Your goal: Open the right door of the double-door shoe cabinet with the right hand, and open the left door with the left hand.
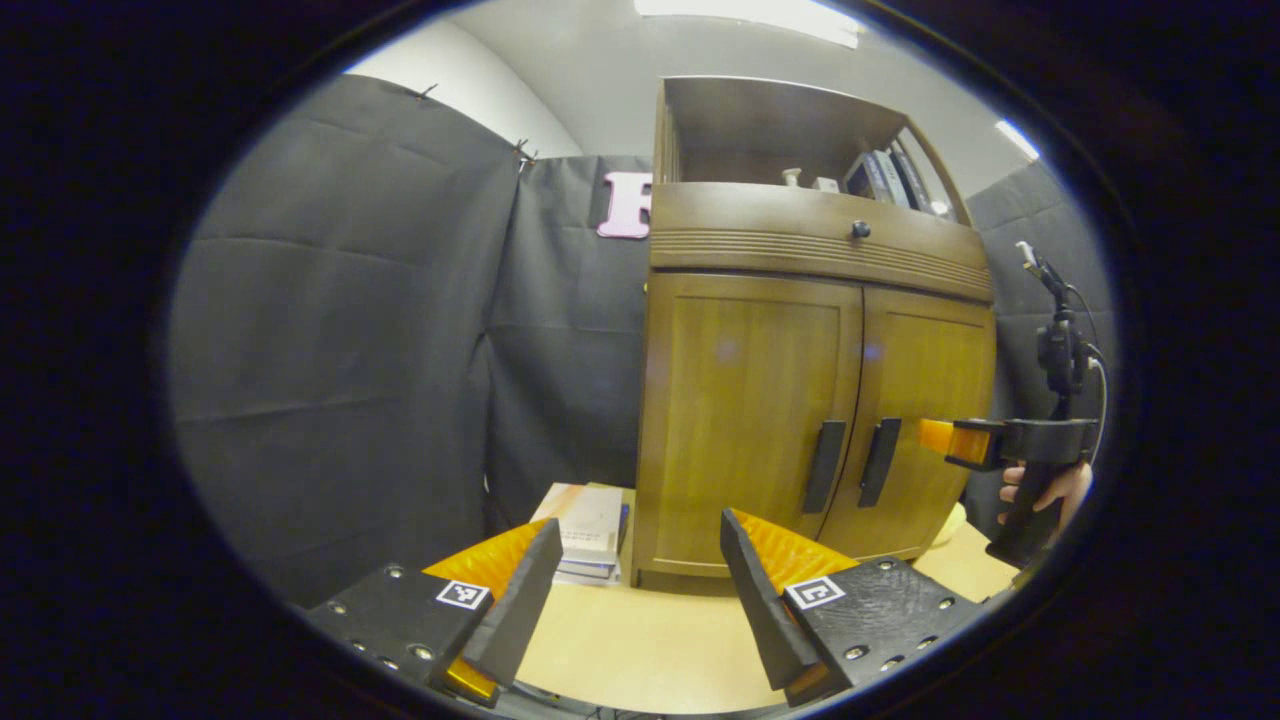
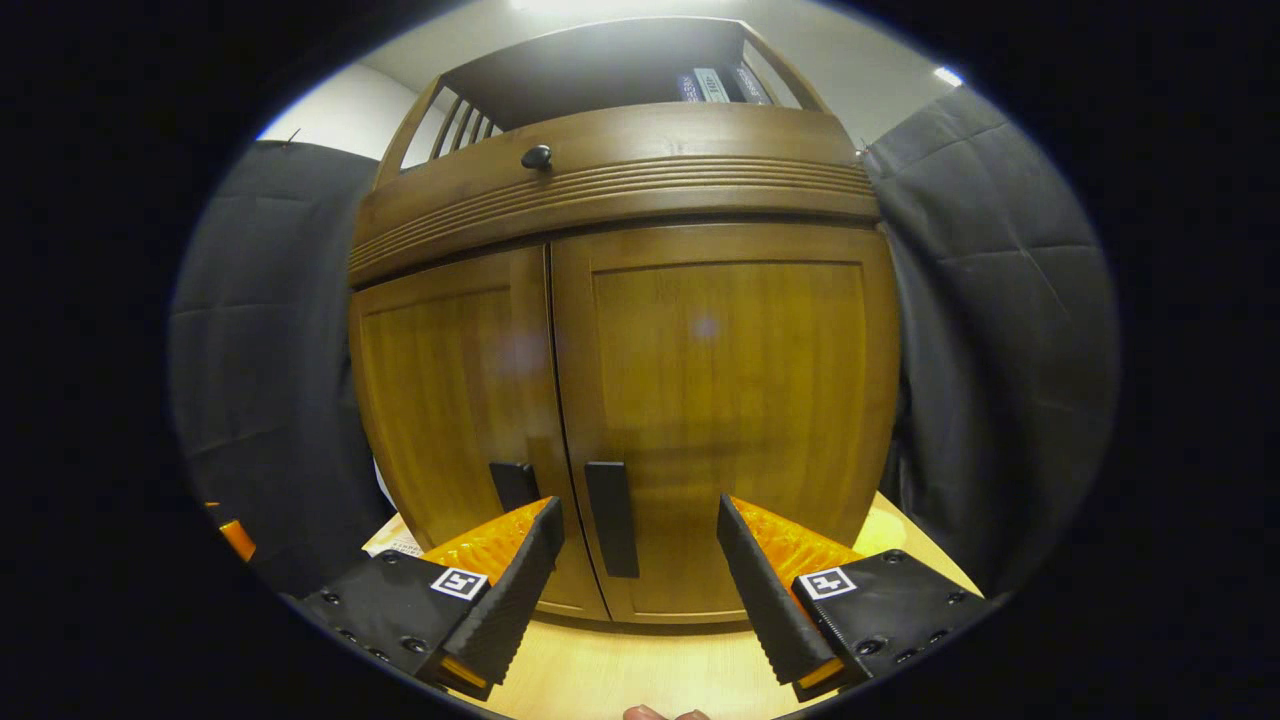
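Right gripper view: the right claw (image 2: 640,560) is spread wide, holding nothing, its ribbed fingers (image 2: 520,590) framing the flat dark handle (image 2: 612,518) of the right door (image 2: 725,420). The handle stands between the fingers, apparently a little beyond the tips. Both doors are closed, smooth panelled wood, meeting at a narrow seam; the left door (image 2: 450,400) has its own handle (image 2: 514,485) just beside.

In the left gripper view, the left claw (image 1: 640,585) is also wide and empty, low over the pale desk (image 1: 640,640), well apart from the shoe cabinet (image 1: 810,380). A hand (image 1: 1045,490) holds the right claw level near the right door. Books (image 1: 590,530) lie beside the cabinet's left edge.
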### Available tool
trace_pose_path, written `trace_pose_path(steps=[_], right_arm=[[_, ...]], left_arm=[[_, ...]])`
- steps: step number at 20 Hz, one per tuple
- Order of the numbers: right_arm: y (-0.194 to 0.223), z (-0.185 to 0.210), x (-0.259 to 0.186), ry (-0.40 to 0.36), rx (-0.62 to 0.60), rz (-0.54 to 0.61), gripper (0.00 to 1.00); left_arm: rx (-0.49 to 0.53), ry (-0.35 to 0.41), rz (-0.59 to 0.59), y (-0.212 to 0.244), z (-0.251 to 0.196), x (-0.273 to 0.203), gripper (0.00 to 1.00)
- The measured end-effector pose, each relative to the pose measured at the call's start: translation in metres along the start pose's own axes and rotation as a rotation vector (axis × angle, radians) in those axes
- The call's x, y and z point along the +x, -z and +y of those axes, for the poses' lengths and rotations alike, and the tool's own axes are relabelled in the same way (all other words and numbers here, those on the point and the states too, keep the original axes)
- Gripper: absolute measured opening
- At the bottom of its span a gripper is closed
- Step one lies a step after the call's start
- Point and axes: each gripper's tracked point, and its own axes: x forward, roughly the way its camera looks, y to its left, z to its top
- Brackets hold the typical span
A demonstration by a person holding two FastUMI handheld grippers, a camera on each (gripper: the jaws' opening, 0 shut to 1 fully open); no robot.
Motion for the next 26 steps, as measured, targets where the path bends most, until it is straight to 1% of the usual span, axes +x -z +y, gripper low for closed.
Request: trace_pose_path(steps=[1,2,7,8,9,10,11,12,13,15,16,17,18,19,20,23,25,26], right_arm=[[-0.001,0.002,0.008,-0.006,0.001,-0.002,0.95],[0.000,0.003,0.017,-0.009,0.000,0.003,0.97],[0.014,0.010,0.050,-0.033,0.014,0.021,0.95],[0.016,0.012,0.059,-0.032,0.016,0.027,0.97],[0.023,0.013,0.067,-0.032,0.016,0.038,0.95],[0.028,0.014,0.073,-0.032,0.017,0.051,0.97],[0.033,0.014,0.076,-0.031,0.016,0.068,0.97],[0.035,0.014,0.080,-0.033,0.009,0.073,0.95],[0.039,0.014,0.084,-0.034,0.000,0.076,0.95],[0.045,0.013,0.092,-0.031,-0.008,0.086,0.95],[0.047,0.013,0.095,-0.033,0.000,0.090,0.94],[0.049,0.013,0.097,-0.035,0.012,0.097,0.92],[0.050,0.014,0.100,-0.034,0.027,0.102,0.79],[0.053,0.017,0.102,-0.036,0.041,0.108,0.66],[0.054,0.022,0.101,-0.055,0.048,0.103,0.53],[0.050,0.020,0.102,-0.042,0.018,0.087,0.36],[0.048,0.020,0.099,-0.060,0.000,0.082,0.32],[0.048,0.020,0.099,-0.078,-0.003,0.081,0.34]], left_arm=[[-0.005,-0.015,0.008,0.003,0.003,-0.001,0.90],[-0.013,-0.027,0.014,0.006,0.004,-0.003,0.90],[-0.046,-0.093,0.048,0.019,0.011,-0.001,0.90],[-0.052,-0.111,0.058,0.021,0.012,-0.001,0.90],[-0.059,-0.128,0.069,0.021,0.014,-0.002,0.90],[-0.066,-0.140,0.078,0.024,0.014,-0.002,0.91],[-0.069,-0.153,0.086,0.026,0.014,-0.004,0.92],[-0.068,-0.167,0.091,0.026,0.015,-0.004,0.92],[-0.064,-0.179,0.094,0.026,0.015,-0.005,0.93],[-0.041,-0.200,0.091,0.027,0.013,-0.005,0.90],[-0.024,-0.204,0.098,0.028,0.010,-0.005,0.93],[-0.007,-0.205,0.100,0.026,0.006,-0.005,0.93],[0.010,-0.201,0.100,0.025,0.001,-0.004,0.90],[0.026,-0.193,0.100,0.026,-0.006,-0.004,0.90],[0.038,-0.180,0.106,0.027,-0.013,-0.003,0.90],[0.058,-0.143,0.137,0.039,-0.040,-0.002,0.91],[0.057,-0.120,0.147,0.042,-0.056,-0.004,0.91],[0.052,-0.110,0.148,0.043,-0.063,-0.005,0.91]])
